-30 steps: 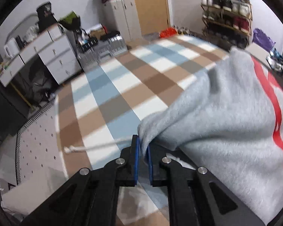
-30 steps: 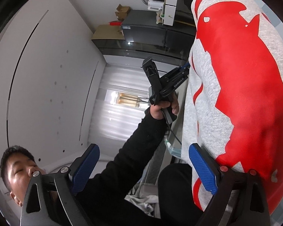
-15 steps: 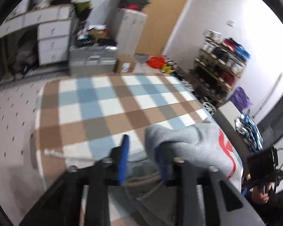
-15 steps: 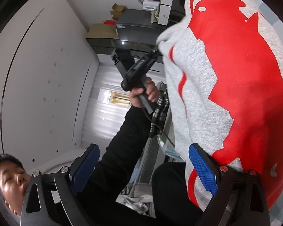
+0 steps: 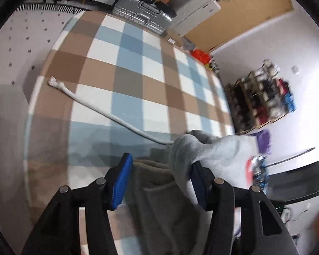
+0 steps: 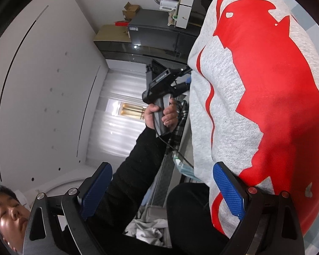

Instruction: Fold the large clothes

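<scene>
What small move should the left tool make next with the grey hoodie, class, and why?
Probably draw the left tool back, clear of the grey hoodie. Its jaws have just been opening, and the cloth now drapes over one finger rather than being pinched. The white drawstring lies on the checked rug. The right tool stands open beside the red print.

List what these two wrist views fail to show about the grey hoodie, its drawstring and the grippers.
- Hoodie, right wrist view: its lower part is cut off by the frame edge and the right gripper.
- Drawstring, left wrist view: its near end disappears under the grey fabric.
- Left gripper: jaws have just been opening; fabric drapes over one finger, hiding its pad.
- Shoe rack, left wrist view: blurred, contents unreadable.
</scene>
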A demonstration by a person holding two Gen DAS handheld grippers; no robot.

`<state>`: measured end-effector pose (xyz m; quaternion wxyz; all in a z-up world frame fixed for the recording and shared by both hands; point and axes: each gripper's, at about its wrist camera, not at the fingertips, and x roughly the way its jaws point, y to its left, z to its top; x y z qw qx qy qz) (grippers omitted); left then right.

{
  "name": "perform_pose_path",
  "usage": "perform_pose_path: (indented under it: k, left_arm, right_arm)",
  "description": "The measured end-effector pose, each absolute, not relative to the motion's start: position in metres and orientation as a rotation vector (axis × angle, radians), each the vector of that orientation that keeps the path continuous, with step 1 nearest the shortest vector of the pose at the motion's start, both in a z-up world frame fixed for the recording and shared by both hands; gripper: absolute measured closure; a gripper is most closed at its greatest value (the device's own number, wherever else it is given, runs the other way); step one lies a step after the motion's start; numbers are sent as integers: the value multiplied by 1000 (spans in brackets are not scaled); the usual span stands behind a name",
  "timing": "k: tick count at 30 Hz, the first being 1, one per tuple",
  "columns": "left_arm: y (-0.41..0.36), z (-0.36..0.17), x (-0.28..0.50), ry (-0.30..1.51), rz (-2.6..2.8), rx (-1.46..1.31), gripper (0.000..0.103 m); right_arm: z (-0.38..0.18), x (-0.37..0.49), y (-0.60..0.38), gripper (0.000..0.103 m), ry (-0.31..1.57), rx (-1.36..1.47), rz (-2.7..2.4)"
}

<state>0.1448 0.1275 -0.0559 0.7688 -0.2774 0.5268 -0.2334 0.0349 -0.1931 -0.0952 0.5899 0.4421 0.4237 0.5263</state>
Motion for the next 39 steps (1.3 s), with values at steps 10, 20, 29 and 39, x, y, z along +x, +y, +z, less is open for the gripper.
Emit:
perform_pose_path:
  k: [10,20,29,39]
  left_arm:
    - [144,-43,162,933,-406,-849,55]
    - [48,-46,113,1058,-707,-704,55]
    - [41,-96,65,1063,-600,-554,56]
    - [75,-85,23,1051,-445,-445,33]
  right_arm:
    - [-93,34,-196,5,982,1033,1209]
    - [-93,35,-197,6,987,1047,1214]
    - [-94,35,-199,6,981,1057,1217]
    - [-92,33,-203,5,980,1061,1189]
